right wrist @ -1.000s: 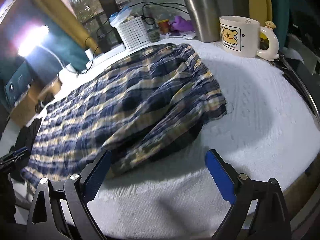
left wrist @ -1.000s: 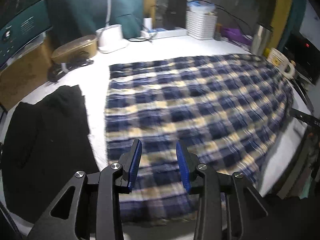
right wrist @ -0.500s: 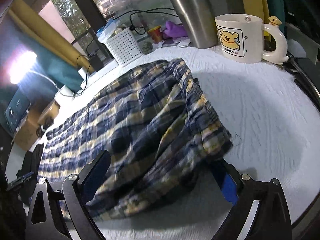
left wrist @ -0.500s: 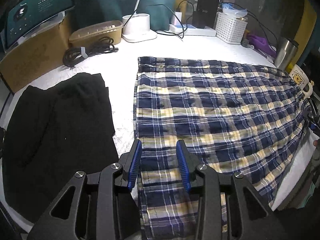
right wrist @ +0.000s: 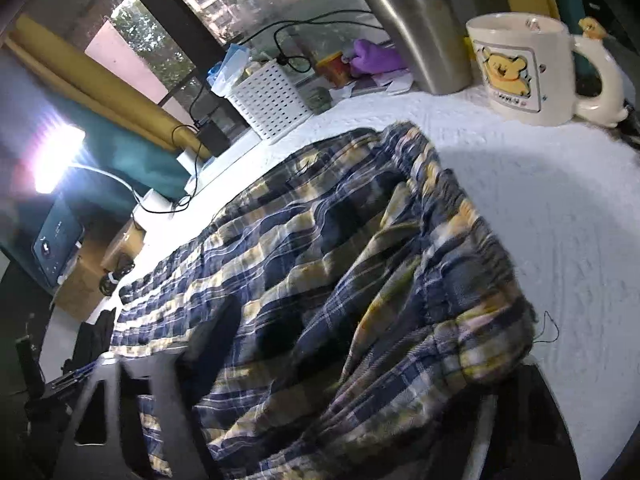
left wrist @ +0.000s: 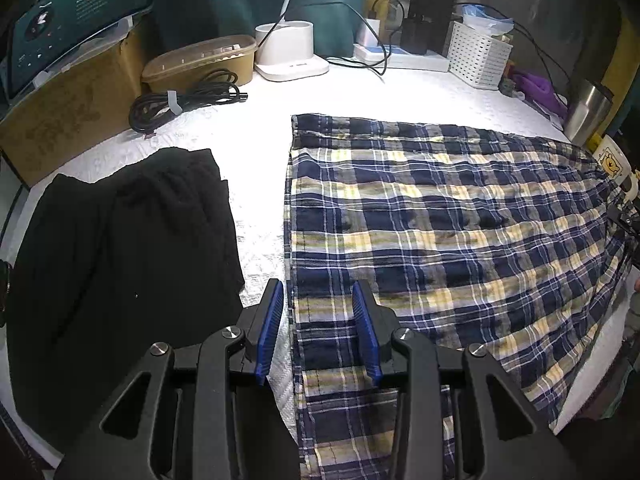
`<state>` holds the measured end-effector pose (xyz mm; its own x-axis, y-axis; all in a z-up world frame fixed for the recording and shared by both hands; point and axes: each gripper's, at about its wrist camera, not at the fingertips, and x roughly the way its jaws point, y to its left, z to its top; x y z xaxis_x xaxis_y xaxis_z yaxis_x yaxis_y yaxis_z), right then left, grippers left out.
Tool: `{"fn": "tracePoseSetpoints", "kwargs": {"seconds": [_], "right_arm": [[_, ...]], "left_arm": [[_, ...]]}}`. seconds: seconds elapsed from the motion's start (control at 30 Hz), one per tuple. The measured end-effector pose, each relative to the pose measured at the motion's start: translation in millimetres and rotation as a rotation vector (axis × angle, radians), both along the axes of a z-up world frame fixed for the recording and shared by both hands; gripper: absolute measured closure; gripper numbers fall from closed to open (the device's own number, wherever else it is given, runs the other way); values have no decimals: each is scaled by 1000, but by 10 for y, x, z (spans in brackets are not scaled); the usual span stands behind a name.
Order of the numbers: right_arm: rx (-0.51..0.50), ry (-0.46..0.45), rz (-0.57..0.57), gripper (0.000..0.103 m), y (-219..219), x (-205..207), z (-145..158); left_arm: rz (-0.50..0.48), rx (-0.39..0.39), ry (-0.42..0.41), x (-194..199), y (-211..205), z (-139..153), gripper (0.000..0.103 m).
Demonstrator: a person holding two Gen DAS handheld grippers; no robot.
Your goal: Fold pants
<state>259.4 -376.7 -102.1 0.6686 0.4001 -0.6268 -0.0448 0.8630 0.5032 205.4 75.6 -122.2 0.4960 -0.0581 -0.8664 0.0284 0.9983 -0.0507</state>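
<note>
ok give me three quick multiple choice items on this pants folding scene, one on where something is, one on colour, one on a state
1. Where does the black garment lie relative to the plaid pants?
A. on top of them
B. beside them, on the side away from the mug
C. inside the white basket

2. What colours are the pants?
A. navy, yellow and white plaid
B. plain red
C. green stripes

3. How does the left gripper stand?
A. clamped on the black cable
B. jaws apart over the pants' edge
C. holding the mug

Answers:
1 B: the left wrist view shows bare white cover between them, with the mug at the far end.
2 A: the check pattern is clear in both views.
3 B: a gap shows between the blue pads, with the hem below.
</note>
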Motion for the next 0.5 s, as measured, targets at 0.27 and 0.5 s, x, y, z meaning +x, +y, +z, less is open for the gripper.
{"fn": "tracePoseSetpoints", "kwargs": {"seconds": [0.27,0.5], "right_arm": [[64,-6,14,89,-95,40,-44],[23,-57,-3,95,-230,53,100]], "left_arm": [[6,6,4,13,-51,1,68],[-4,-5,-2,4,-34,41,68]]}}
